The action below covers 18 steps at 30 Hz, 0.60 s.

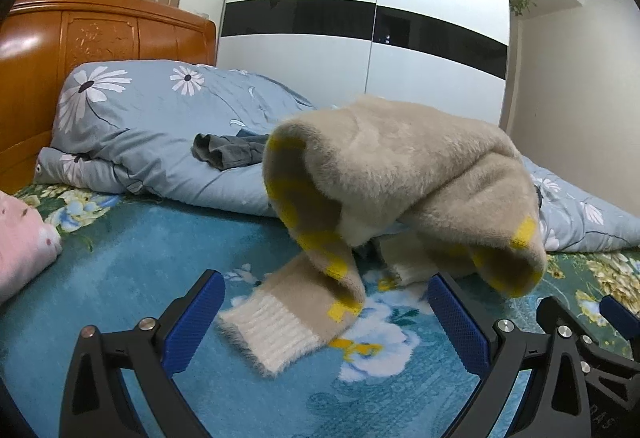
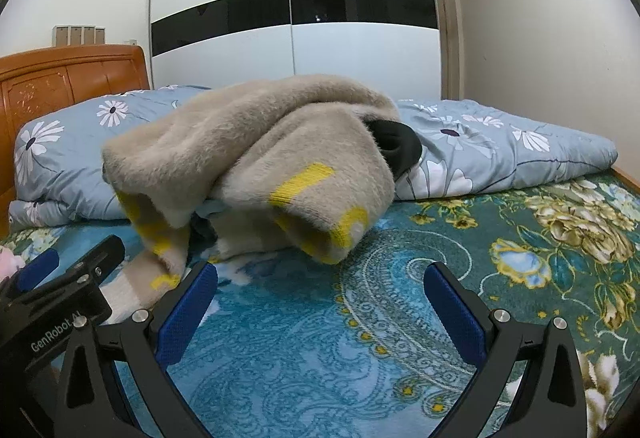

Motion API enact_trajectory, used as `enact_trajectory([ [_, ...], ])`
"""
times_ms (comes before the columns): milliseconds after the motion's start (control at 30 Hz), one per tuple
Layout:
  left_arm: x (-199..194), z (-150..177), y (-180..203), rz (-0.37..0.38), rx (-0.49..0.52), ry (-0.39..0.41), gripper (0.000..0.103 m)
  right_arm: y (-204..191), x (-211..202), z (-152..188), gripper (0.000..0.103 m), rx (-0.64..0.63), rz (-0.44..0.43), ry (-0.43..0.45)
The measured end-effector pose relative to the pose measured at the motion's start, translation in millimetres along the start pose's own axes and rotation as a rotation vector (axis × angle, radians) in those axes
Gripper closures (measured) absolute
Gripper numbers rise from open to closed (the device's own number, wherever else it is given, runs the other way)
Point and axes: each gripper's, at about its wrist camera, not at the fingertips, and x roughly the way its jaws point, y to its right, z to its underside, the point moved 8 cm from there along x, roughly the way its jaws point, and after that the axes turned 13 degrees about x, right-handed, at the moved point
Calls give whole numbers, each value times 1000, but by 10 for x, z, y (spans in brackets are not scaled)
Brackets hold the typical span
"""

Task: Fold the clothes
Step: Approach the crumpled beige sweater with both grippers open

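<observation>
Both the left gripper (image 1: 326, 312) and right gripper (image 2: 320, 296) are held wide open with nothing between their 2 fingers. Just beyond, the beige sweater (image 1: 400, 173) is seen heaped on the bed (image 2: 360, 338). Its white cuff (image 1: 272, 334) is shown only by the left view. Bare blanket is seen rightward, before the quilt (image 2: 500, 153).

Beige fuzzy sweater (image 1: 400, 165) with yellow marks and white ribbed cuff, blue floral bedspread (image 2: 320, 350), grey-blue daisy-print duvet (image 1: 160, 125), orange-brown headboard (image 1: 60, 37)

White wardrobe (image 2: 296, 21), wooden headboard (image 1: 80, 37)
</observation>
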Motion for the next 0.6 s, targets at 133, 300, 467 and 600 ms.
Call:
enact_trajectory([
  [133,7,-50,45,-23,29,7,0,-19,-17,-1,0,-12,-6,9],
  [300,-53,-23,-63,5,1,39,0,-43,-38,-3,0,-26,-14,19],
  [467,-77,2,-78,13,-2,56,0,-60,-48,-4,0,-32,-26,24],
  [600,-93,-24,-73,1,3,77,0,-63,-40,-2,0,-21,-43,20],
])
